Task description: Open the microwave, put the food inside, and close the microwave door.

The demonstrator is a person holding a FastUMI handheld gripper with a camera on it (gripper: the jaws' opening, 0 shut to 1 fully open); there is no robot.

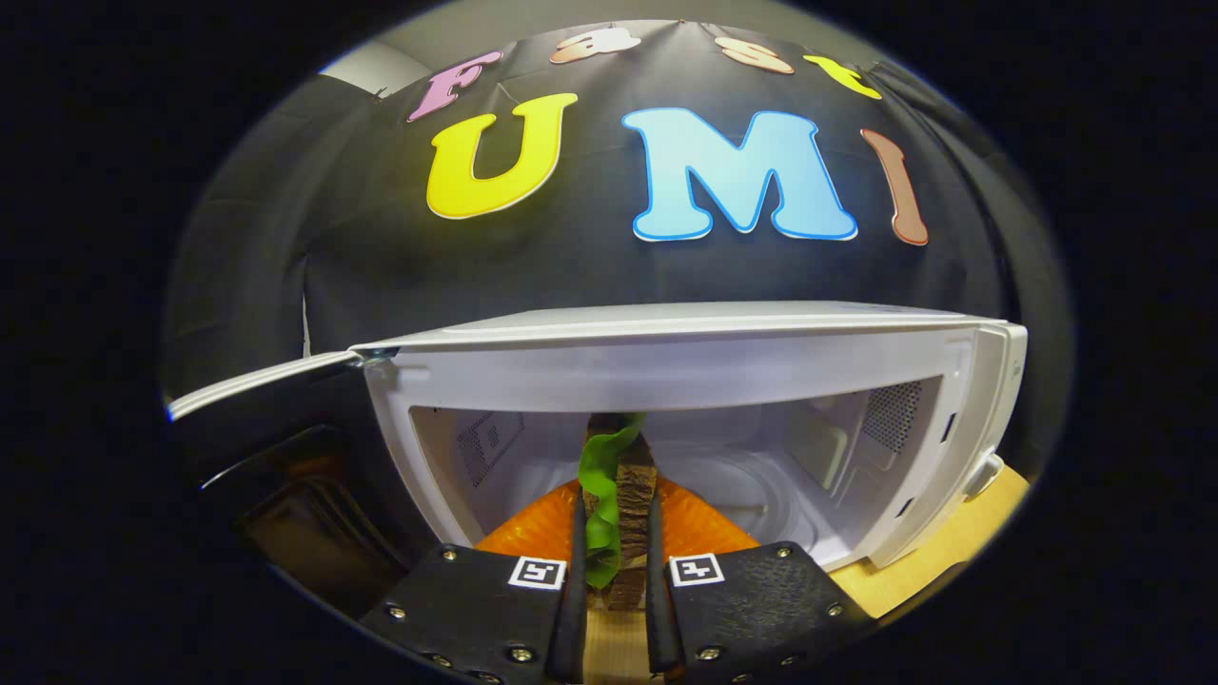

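**Food held at the mouth of the open microwave**

Gripper view. Nearest the camera, the gripper [614, 533] has its two fingers drawn close together, pinching the food [618, 495] between them, one finger pressing on each side. Each finger mount bears a small square marker. Held upright, the food shows a green leaf-like strip beside a brown layer, with orange ridged halves bulging out to either side of the fingers. Just beyond it stands the white microwave [685, 362], its cavity facing the fingers and its round turntable [752, 495] visible on the floor inside. Its door [257, 381] is swung wide open to the left, seen edge-on. Beneath the microwave lies a light wooden table [952, 552], also visible between the finger bases.
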